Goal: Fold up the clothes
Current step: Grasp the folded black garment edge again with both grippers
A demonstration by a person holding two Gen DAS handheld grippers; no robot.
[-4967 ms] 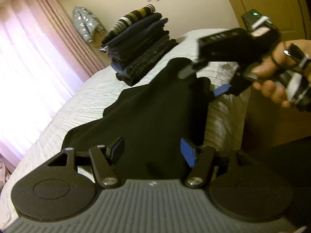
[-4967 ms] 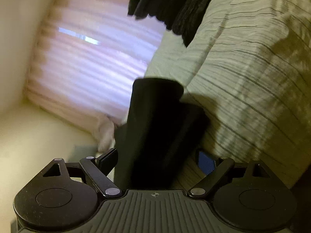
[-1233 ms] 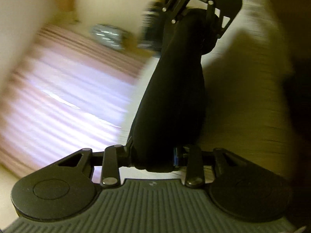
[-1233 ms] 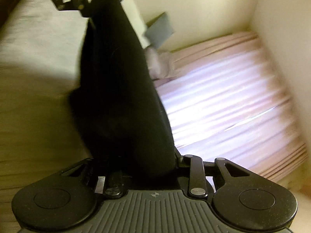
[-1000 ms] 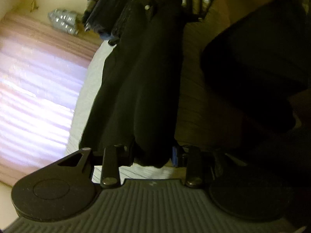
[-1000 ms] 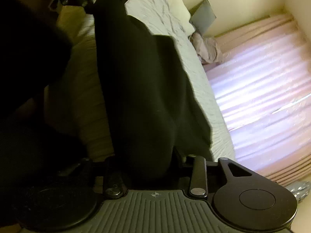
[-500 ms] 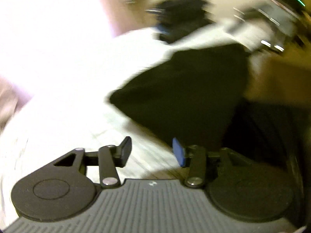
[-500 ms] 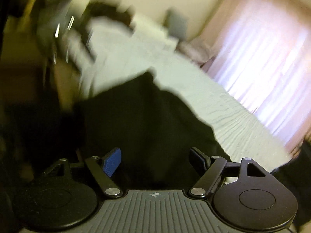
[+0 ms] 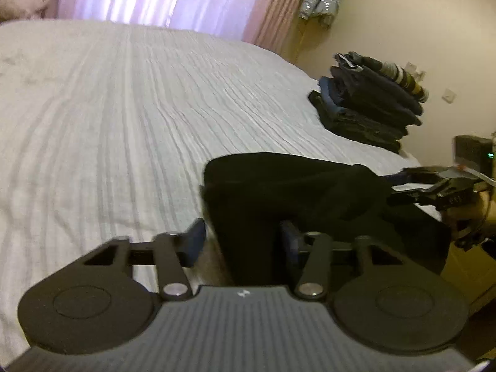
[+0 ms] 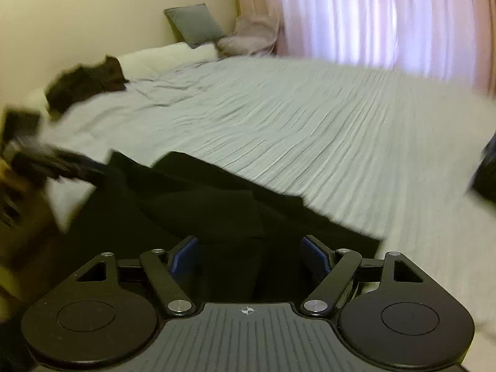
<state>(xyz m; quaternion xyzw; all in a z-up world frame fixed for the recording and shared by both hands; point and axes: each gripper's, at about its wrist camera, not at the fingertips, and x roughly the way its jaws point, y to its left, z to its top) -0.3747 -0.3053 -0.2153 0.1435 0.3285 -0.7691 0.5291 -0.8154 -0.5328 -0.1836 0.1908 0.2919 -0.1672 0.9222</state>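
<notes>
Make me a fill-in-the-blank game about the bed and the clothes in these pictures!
1. The black garment lies on the ____.
2. The left claw is ____, with black cloth between its fingers.
3. The stack of folded clothes sits near the bed's far ____.
4. The curtains behind the bed are ____.

Missing words: bed; open; corner; pink

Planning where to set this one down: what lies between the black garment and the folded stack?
Only bare bedspread separates the black garment from the folded stack; the left wrist view shows it.
</notes>
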